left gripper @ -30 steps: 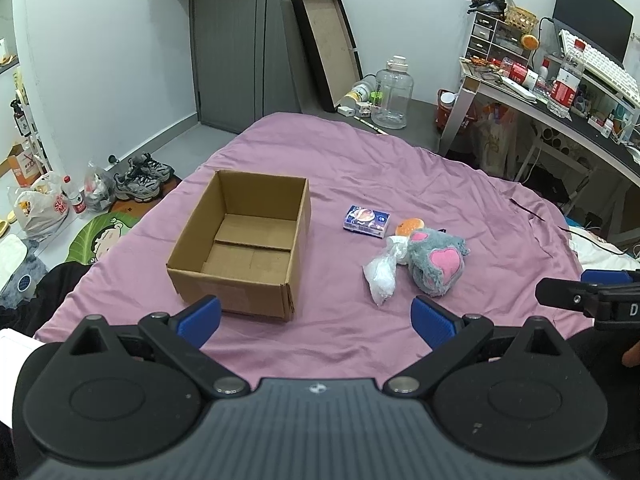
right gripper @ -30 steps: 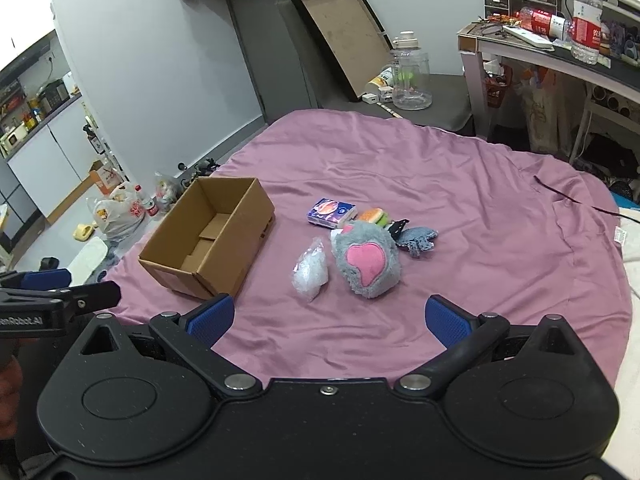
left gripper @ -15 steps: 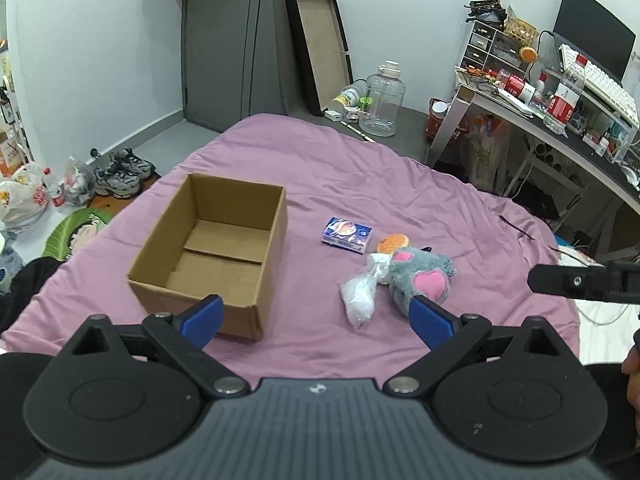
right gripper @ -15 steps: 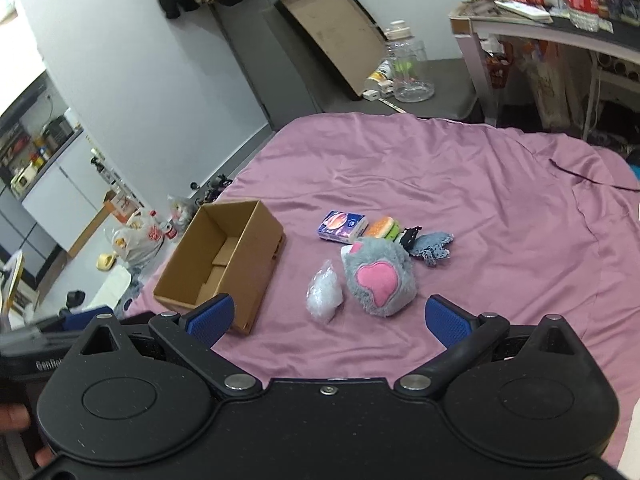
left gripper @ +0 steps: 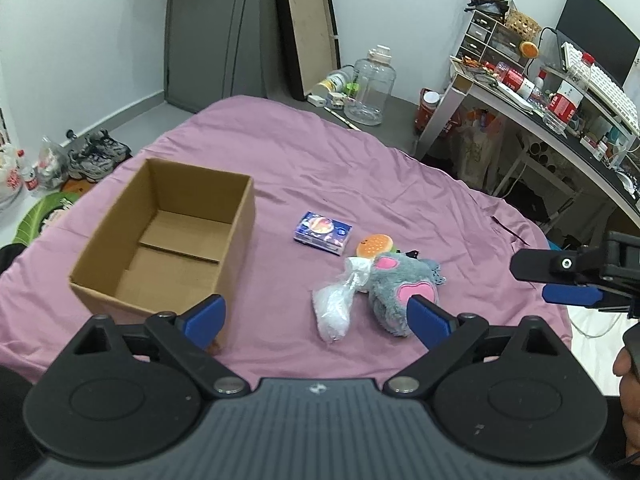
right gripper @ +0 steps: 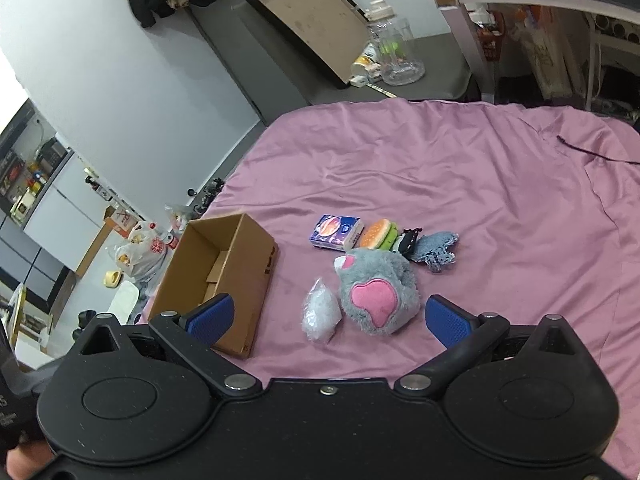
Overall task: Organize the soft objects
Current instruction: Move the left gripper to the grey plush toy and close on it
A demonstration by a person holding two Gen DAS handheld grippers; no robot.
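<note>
An empty cardboard box (left gripper: 168, 240) (right gripper: 224, 276) stands open on the purple bed sheet (left gripper: 340, 168). Right of it lie a blue tissue pack (left gripper: 323, 233) (right gripper: 337, 232), a burger-shaped toy (left gripper: 375, 245) (right gripper: 378, 233), a clear plastic bag (left gripper: 338, 306) (right gripper: 320, 314), a grey plush paw with a pink pad (left gripper: 400, 296) (right gripper: 378, 292) and a blue-grey cloth (right gripper: 436, 249). My left gripper (left gripper: 316, 318) hovers above the near edge, its jaws closing slightly with nothing between them. My right gripper (right gripper: 326, 318) is open and empty, over the same pile, and shows at the left wrist view's right edge.
Beyond the bed stand a large clear water jug (left gripper: 370, 88), a leaning flat box lid (left gripper: 306, 28) and a cluttered desk (left gripper: 560, 112) on the right. Shoes (left gripper: 94, 154) and bags (right gripper: 140, 252) lie on the floor left of the bed.
Both grippers have moved forward and lower toward the objects, which now look larger. The right gripper has rolled, tilting its view. The left jaws have narrowed a little.
</note>
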